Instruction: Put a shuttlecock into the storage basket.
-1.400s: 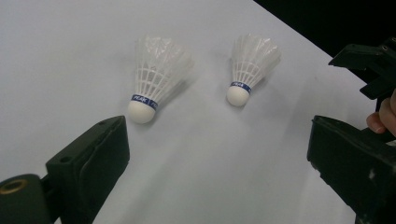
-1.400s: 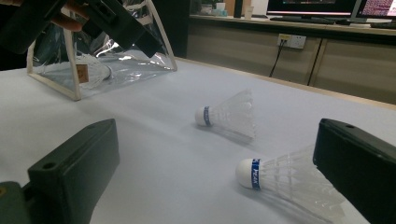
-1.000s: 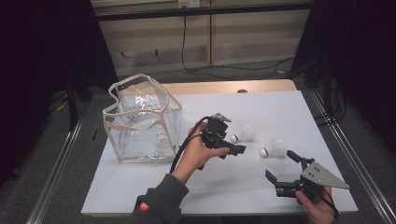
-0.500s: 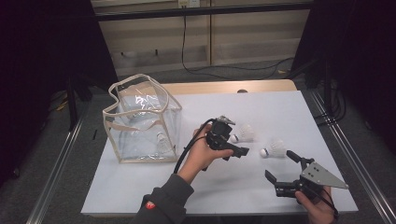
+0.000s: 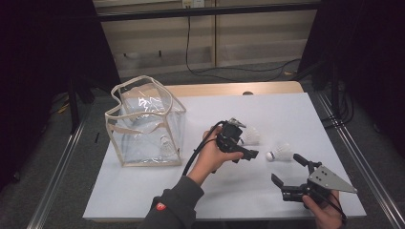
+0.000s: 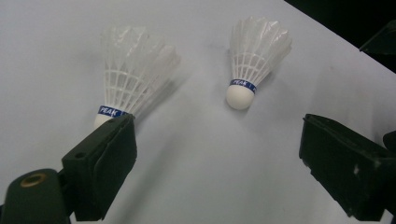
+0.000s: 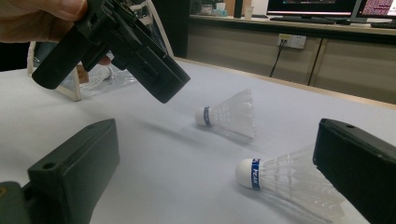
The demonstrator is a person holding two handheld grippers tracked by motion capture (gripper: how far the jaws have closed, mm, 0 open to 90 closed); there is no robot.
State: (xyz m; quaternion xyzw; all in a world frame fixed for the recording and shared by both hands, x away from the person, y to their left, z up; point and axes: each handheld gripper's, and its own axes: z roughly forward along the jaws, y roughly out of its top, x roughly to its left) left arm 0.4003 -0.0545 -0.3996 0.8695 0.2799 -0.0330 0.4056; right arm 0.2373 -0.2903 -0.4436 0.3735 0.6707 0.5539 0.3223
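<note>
Left gripper (image 5: 241, 149) wide open, empty, over near shuttlecock (image 6: 133, 74); right gripper (image 5: 292, 172) spread too, holding nothing.

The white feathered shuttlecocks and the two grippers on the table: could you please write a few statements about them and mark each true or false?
1. Two white feathered shuttlecocks, one by the left gripper and the other further right, lie on the white table. True.
2. The left gripper is shut on a shuttlecock. False: its jaws are open, with nothing between them.
3. The clear plastic bag with beige trim stands at the table's left side. True.
4. The right gripper holds the bag. False: it is open, near the table's front edge, away from the bag.
5. Both shuttlecocks wear a blue band near the cork. True.
</note>
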